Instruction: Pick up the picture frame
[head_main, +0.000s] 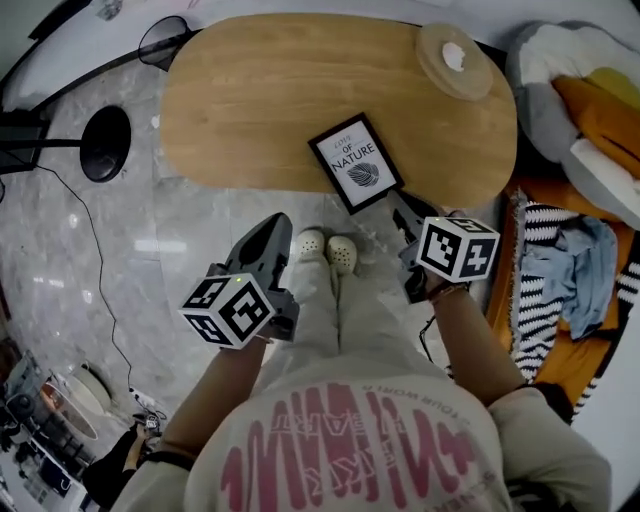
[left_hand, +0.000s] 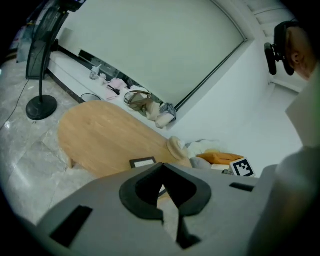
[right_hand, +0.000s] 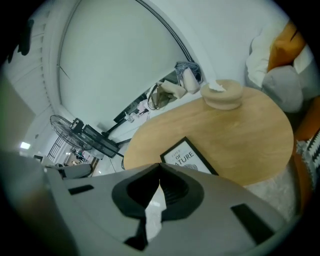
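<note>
1. The left tongs (head_main: 278, 226) are closed on nothing, their tips meeting. They hang over the floor, on the person's side of the picture frame (head_main: 355, 163) and to its left, well apart from it.
2. The picture frame lies flat on the bench (head_main: 250, 100), at the edge nearest the person. It sits askew, with its long axis running from far-left to near-right, so one short end faces the right hand.
3. The right tongs (head_main: 402, 212) are likewise closed and empty, just beside the frame's near-right corner. Whether they touch it cannot be told.
4. The right tongs are clearly the nearer. They would likely have to open before taking that near edge.
</note>
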